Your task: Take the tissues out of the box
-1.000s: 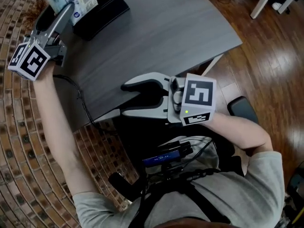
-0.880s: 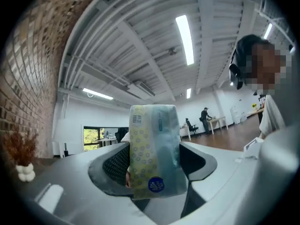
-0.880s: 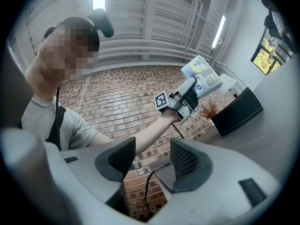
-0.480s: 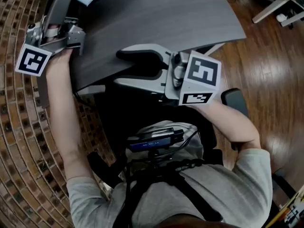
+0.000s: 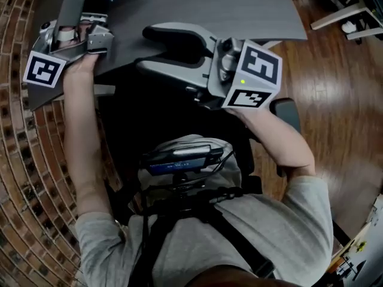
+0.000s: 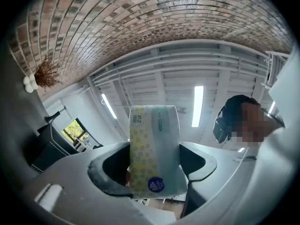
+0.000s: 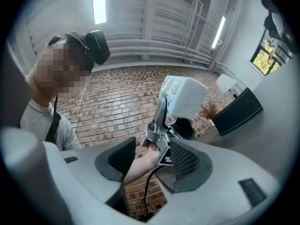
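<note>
Outstretched left gripper [image 6: 153, 165] has fingers [image 6: 105, 170] clamped (on a tissue pack [image 6: 153, 139]); right gripper [image 7: 151, 159] fingers apart, empty.

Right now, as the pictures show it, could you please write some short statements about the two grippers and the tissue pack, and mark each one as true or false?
1. The left gripper has its jaws shut on the tissue pack. True.
2. The right gripper holds a second tissue pack. False: its jaws stand apart with nothing between them.
3. The tissue pack lies inside the black box. False: the right gripper view shows it held up in the air, clear of the box.
4. The wrapper of the pack has a pattern of yellow rings and a round blue sticker. True.
</note>
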A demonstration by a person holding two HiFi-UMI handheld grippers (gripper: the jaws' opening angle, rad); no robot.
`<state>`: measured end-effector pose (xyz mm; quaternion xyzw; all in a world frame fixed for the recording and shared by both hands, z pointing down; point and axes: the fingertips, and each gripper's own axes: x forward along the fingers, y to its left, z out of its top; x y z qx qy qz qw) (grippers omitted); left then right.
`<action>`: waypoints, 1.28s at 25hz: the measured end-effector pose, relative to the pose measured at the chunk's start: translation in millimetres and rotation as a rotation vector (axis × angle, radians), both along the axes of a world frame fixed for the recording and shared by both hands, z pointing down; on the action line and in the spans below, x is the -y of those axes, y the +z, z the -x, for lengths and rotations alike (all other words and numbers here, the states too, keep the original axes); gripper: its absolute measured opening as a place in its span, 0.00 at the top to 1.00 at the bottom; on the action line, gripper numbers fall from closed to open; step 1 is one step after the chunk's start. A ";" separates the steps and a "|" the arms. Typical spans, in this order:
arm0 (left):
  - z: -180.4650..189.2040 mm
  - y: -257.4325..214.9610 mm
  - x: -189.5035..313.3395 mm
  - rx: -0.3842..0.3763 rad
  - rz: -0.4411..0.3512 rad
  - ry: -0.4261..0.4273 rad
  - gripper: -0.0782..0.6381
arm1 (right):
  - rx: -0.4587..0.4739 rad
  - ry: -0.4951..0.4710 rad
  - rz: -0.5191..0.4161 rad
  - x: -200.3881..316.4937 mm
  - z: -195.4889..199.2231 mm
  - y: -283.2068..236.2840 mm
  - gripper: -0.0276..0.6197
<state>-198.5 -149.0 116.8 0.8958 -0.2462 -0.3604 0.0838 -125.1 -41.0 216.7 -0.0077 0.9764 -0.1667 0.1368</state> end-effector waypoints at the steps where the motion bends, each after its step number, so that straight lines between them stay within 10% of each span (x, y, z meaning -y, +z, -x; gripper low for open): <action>1: 0.6 0.0 -4.1 -0.016 -0.007 0.005 0.43 | -0.001 -0.001 -0.004 -0.1 0.2 -0.3 0.61; 13: 3.8 20.0 -45.2 -0.198 -0.010 0.058 0.43 | -0.005 -0.038 -0.026 -4.8 2.8 -6.2 0.61; 32: -21.0 31.0 -66.5 -0.188 0.003 0.101 0.43 | -0.041 -0.068 -0.127 -14.1 -0.5 -9.1 0.61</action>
